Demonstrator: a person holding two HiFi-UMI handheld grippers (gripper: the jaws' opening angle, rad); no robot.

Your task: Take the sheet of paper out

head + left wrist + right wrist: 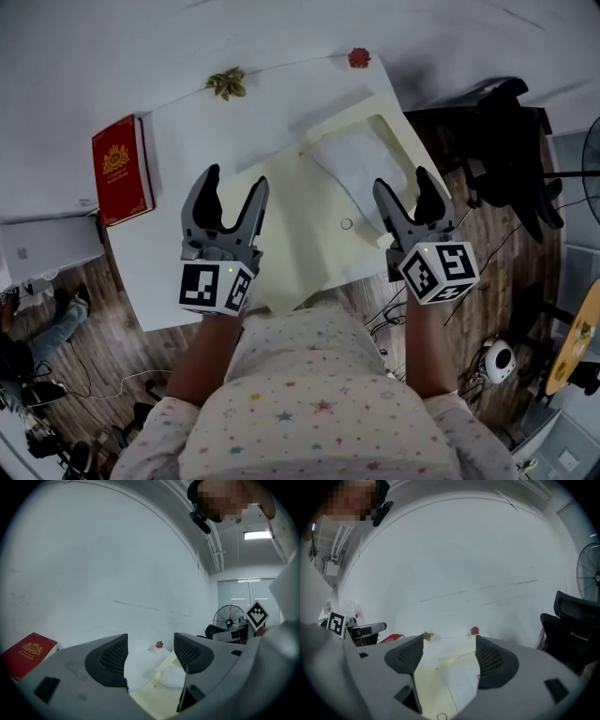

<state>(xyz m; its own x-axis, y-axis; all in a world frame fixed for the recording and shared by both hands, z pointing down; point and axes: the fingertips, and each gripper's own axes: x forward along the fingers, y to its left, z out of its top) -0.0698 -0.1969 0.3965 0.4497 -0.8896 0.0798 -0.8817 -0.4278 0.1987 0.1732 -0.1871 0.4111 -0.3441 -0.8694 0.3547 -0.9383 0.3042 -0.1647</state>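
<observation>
A cream folder (pixel 300 234) lies open on the white table (pixel 178 141), its flap turned back at the far right. A white sheet of paper (pixel 361 169) rests in the folder's opened pocket; it also shows as the sheet (pixel 461 681) and the sheet (pixel 171 677) between the jaws. My left gripper (pixel 232 192) hovers open over the folder's left part. Over the folder's right edge, my right gripper (pixel 408 192) is held open as well. Neither touches the paper.
A red book (pixel 122 169) lies at the table's left edge. A dried leaf ornament (pixel 226 83) and a small red flower (pixel 359 58) sit at the far edge. A black office chair (pixel 506 131) and a fan (pixel 228 617) stand to the right.
</observation>
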